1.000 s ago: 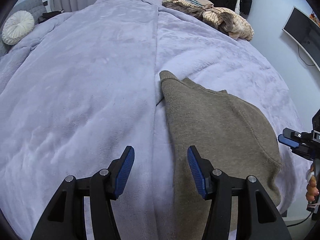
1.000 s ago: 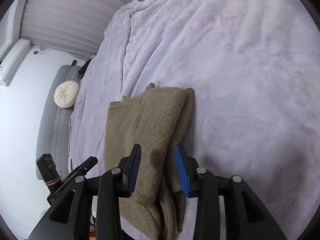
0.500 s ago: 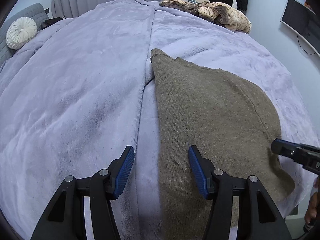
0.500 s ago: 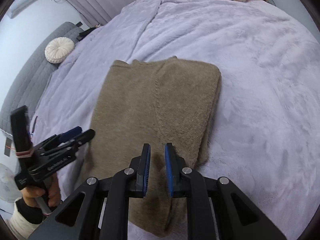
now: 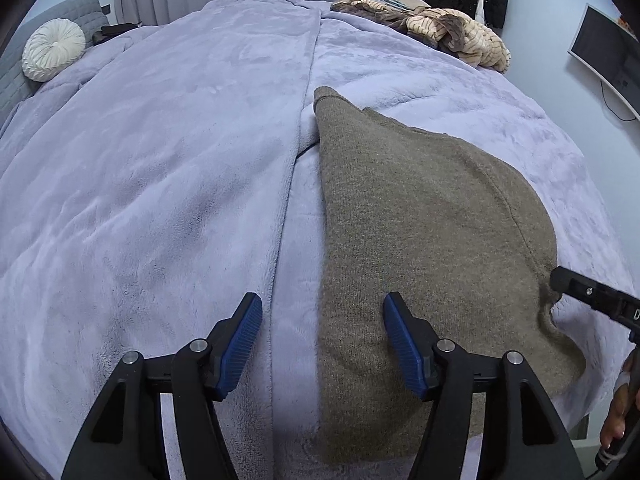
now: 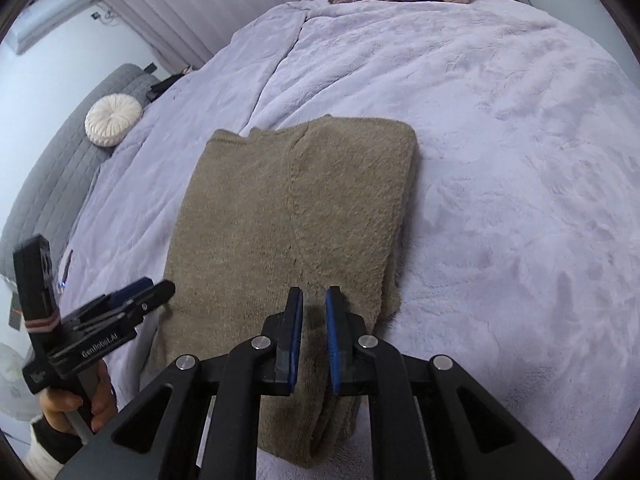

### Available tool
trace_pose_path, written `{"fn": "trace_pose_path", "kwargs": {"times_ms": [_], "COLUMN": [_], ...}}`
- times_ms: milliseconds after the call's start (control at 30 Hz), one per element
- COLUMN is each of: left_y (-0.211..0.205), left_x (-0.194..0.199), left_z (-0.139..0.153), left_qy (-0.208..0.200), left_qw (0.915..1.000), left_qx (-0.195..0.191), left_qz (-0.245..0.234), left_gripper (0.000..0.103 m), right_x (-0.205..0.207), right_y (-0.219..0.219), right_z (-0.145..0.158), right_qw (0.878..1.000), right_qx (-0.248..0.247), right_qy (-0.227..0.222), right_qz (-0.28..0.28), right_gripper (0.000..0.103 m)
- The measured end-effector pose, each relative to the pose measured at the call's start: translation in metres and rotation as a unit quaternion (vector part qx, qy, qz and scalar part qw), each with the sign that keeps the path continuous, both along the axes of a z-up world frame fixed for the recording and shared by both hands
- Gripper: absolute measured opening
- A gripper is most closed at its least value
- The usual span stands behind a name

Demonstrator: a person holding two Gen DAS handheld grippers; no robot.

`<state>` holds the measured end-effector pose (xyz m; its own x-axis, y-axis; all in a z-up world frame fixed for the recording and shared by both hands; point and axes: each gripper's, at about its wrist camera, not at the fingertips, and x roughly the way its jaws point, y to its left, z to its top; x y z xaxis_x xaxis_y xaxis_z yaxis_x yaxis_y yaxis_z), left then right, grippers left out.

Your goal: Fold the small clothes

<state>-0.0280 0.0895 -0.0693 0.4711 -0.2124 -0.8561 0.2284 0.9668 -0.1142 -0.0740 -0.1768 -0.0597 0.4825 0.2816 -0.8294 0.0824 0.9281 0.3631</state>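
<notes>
A brown knit sweater [image 5: 420, 240] lies flat on the lilac bed cover [image 5: 160, 160], its right side folded over itself. My left gripper [image 5: 322, 320] is open and empty, just above the sweater's near left edge. My right gripper [image 6: 314, 308] is shut on a pinch of the sweater [image 6: 288, 200] at its near right edge. The left gripper also shows in the right wrist view [image 6: 140, 292], and a tip of the right gripper shows in the left wrist view [image 5: 560, 276].
A pile of beige and brown clothes [image 5: 440, 32] sits at the far edge of the bed. A round white cushion [image 5: 52, 54] rests on a grey sofa at the far left. A monitor [image 5: 604, 56] hangs on the right wall.
My right gripper has laid the sweater's right side over and closed tighter on the fabric. The left gripper has come nearer to the sweater and stayed open.
</notes>
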Motion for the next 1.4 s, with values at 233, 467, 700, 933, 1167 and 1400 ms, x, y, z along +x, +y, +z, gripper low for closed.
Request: {"fn": "trace_pose_path", "kwargs": {"times_ms": [233,467,700,933,1167,1400], "left_y": [-0.007,-0.007,-0.006,-0.004,-0.004,-0.005], "left_x": [0.028,0.035,0.033,0.032,0.032,0.032], "left_z": [0.009,-0.001,-0.001,-0.003,-0.003,-0.002], "left_qy": [-0.009,-0.004,0.002,0.001,0.002,0.004], "left_qw": [0.9998,0.9996,0.9996,0.9996,0.9996,0.9997], "left_qx": [0.011,0.013,0.003,-0.002,-0.005,-0.003], "left_qz": [0.015,0.026,0.029,0.027,0.026,0.022], "left_gripper": [0.065,0.072,0.074,0.074,0.074,0.074], "right_x": [0.023,0.051,0.064,0.041,0.019,0.009], "right_y": [-0.052,-0.053,-0.053,-0.060,-0.070,-0.063], "right_z": [0.001,-0.025,-0.046,-0.025,-0.014,-0.016], "right_qw": [0.992,0.990,0.993,0.993,0.991,0.991], "right_qx": [0.088,0.110,0.064,0.010,0.028,0.027], "right_qy": [0.000,0.025,0.046,0.060,0.064,0.078], "right_qz": [-0.092,-0.090,-0.091,-0.102,-0.115,-0.108], "right_gripper": [0.042,0.015,0.012,0.029,0.030,0.048]}}
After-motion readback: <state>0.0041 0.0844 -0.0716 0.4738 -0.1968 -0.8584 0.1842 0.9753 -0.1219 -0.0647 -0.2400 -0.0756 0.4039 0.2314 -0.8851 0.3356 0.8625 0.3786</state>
